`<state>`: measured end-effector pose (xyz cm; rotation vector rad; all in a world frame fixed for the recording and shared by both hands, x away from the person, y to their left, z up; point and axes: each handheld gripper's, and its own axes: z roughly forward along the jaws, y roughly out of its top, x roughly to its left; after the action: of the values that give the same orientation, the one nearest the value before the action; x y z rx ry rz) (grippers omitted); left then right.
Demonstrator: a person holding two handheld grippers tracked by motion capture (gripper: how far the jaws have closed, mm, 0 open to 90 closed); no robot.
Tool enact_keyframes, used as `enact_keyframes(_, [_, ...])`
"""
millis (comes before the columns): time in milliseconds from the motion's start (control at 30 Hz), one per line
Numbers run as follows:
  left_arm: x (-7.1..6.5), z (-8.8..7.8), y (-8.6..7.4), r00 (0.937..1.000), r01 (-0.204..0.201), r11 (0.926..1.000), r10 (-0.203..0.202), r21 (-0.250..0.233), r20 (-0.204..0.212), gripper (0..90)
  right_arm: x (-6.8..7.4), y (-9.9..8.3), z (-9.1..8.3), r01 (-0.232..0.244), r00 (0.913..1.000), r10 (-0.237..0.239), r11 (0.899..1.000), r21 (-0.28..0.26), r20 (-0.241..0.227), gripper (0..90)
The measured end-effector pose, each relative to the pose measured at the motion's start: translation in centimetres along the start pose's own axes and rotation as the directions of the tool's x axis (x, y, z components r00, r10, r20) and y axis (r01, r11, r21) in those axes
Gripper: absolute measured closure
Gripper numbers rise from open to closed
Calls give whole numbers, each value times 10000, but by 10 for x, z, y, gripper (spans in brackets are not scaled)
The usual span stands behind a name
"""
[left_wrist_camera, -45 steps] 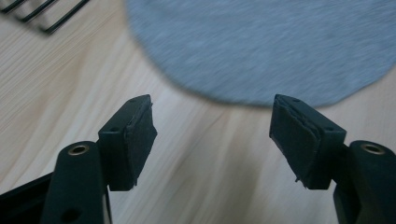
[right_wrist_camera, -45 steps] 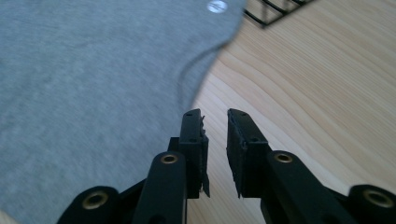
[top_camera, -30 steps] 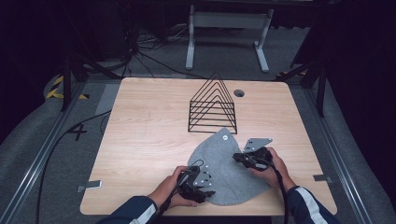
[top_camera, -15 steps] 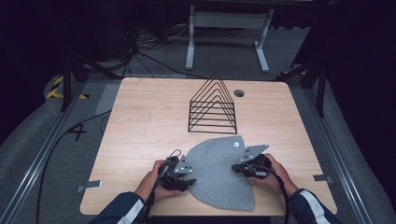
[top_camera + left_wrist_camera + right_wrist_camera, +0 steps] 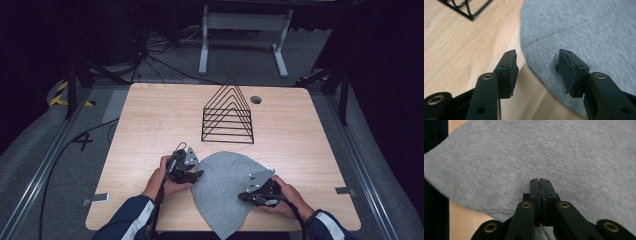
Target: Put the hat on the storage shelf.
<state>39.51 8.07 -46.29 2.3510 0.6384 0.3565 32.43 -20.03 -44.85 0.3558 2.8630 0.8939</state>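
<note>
A grey cloth (image 5: 222, 185) (image 5: 586, 30) (image 5: 549, 150) lies flat on the wooden table (image 5: 150, 115), its pointed end hanging past the near edge. My left gripper (image 5: 197, 175) (image 5: 536, 56) is open at the cloth's left edge. One of its pads (image 5: 566, 67) is over the cloth and the other (image 5: 512, 67) over bare wood, with nothing pinched. My right gripper (image 5: 242, 196) (image 5: 540, 180) is shut over the cloth's near right part. Its tips point across the fabric, and no fold shows between the jaws.
A black wire rack (image 5: 227, 115) (image 5: 466, 7) of triangular frames stands just beyond the cloth, mid-table. A small round hole (image 5: 256, 100) sits behind it. Cables and a metal stand's legs (image 5: 240, 40) lie on the floor past the far edge.
The cloth has slid toward the near edge and turned. My left gripper moved left and away to the cloth's left rim. The right gripper came nearer along the cloth.
</note>
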Motion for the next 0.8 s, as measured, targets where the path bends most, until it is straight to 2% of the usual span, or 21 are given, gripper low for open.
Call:
enact_keyframes(133, [8,7,7,9999,-3,10000,3,-47,-119,501,6,6,5,216,9998,-216,9998,-20,-46,893])
enact_keyframes(200, [12,13,12,9997,238,9997,-239,-102,-107,501,9,10,8,276,9996,-276,9996,-41,-76,893])
enact_keyframes(267, [14,19,18,9992,287,9995,-290,-136,-266,495,10,13,10,308,9995,-308,9995,-61,-9,891])
enact_keyframes(333, [14,24,25,9988,238,9996,-243,-128,-415,478,12,16,11,523,9982,-522,9986,-36,281,855])
enact_keyframes(400, [11,24,30,9985,92,9998,-100,-149,-537,437,12,17,8,548,9971,-538,9983,-182,531,818])
enact_keyframes(467, [9,13,32,9990,128,9993,-143,-353,-413,394,7,16,-4,294,9958,-241,9978,-590,881,796])
enact_keyframes(500, [6,7,31,9994,174,9992,-184,-366,-277,379,-1,13,-13,156,9921,-56,9967,-793,1250,780])
enact_keyframes(600, [-9,-12,25,9998,-146,9985,152,-534,107,347,-19,0,-31,-316,9779,511,9946,-987,2027,772])
enact_keyframes(667, [-25,-24,13,9981,-449,9979,468,-464,401,329,-32,-14,-41,-774,9621,1004,9921,-990,2535,782])
enact_keyframes(733, [-40,-30,-2,9956,-702,9972,716,-249,601,327,-45,-29,-48,-1385,9491,1632,9844,-1083,2696,796])
enact_keyframes(767, [-44,-31,-7,9948,-768,9969,777,-155,655,324,-50,-35,-49,-1662,9457,1896,9801,-1086,2639,798])
enact_keyframes(800, [-47,-33,-13,9939,-797,9968,798,-45,761,322,-51,-38,-48,-1732,9447,1939,9798,-995,2644,798])
